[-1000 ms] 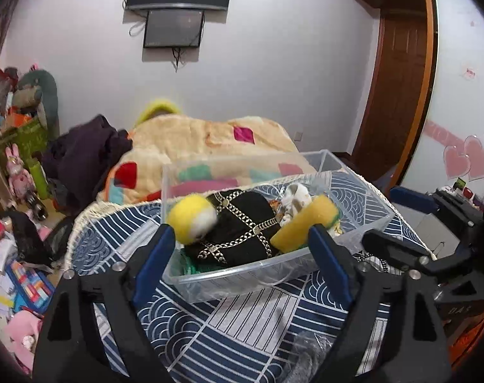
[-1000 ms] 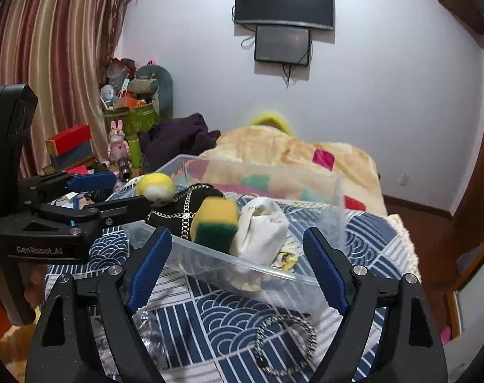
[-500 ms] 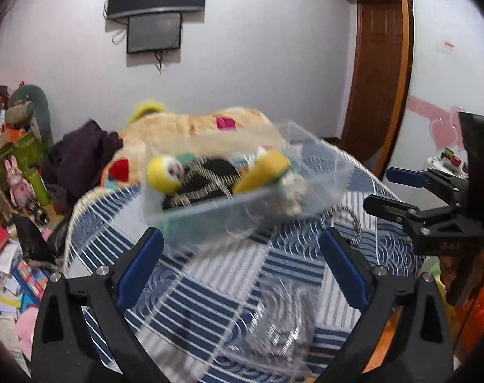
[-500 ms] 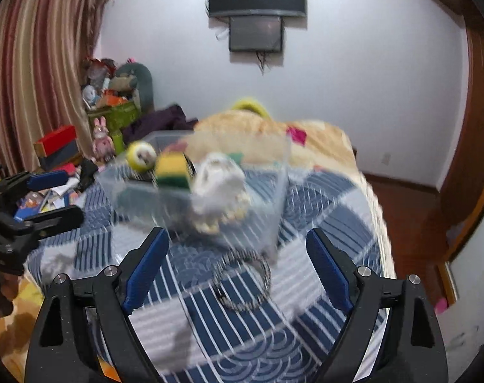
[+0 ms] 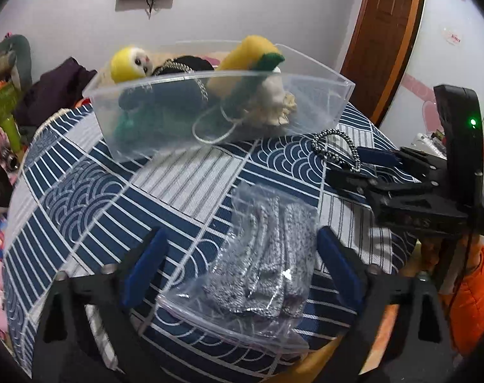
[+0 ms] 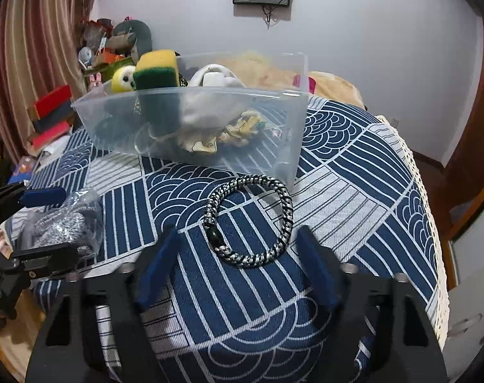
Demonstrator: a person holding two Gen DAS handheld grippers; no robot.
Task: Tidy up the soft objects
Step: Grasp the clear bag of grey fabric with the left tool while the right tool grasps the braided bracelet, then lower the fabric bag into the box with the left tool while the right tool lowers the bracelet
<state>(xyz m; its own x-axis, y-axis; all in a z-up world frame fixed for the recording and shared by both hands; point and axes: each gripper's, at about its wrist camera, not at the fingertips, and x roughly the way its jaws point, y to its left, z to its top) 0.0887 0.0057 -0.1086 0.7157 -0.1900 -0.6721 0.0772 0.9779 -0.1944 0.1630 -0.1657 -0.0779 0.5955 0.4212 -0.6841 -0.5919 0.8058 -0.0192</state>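
Observation:
A clear plastic bin [image 5: 315, 95] [image 6: 190, 153] stands on the blue patterned table and holds a yellow plush [image 5: 127, 63], a black chained item [image 5: 190, 63], a yellow-green sponge [image 6: 155, 68] and a white cloth [image 6: 210, 79]. A clear bag of grey knitted items [image 5: 267, 268] lies between my left gripper's [image 5: 238, 265] open fingers; it also shows in the right wrist view [image 6: 63, 226]. A black-and-white braided loop [image 6: 251, 217] lies just ahead of my open right gripper [image 6: 235, 268], also visible in the left wrist view [image 5: 337, 146].
The tablecloth [image 6: 369, 166] drops off at a lace edge on the right. A bed with a patchwork blanket [image 6: 331, 83] lies behind the bin. Toys and boxes [image 6: 114, 41] crowd the left wall. A wooden door [image 5: 385, 32] is at the right.
Both grippers have pulled back and lowered from the bin toward the table's near side. The bagged knitted items and the braided loop now lie close in front of them.

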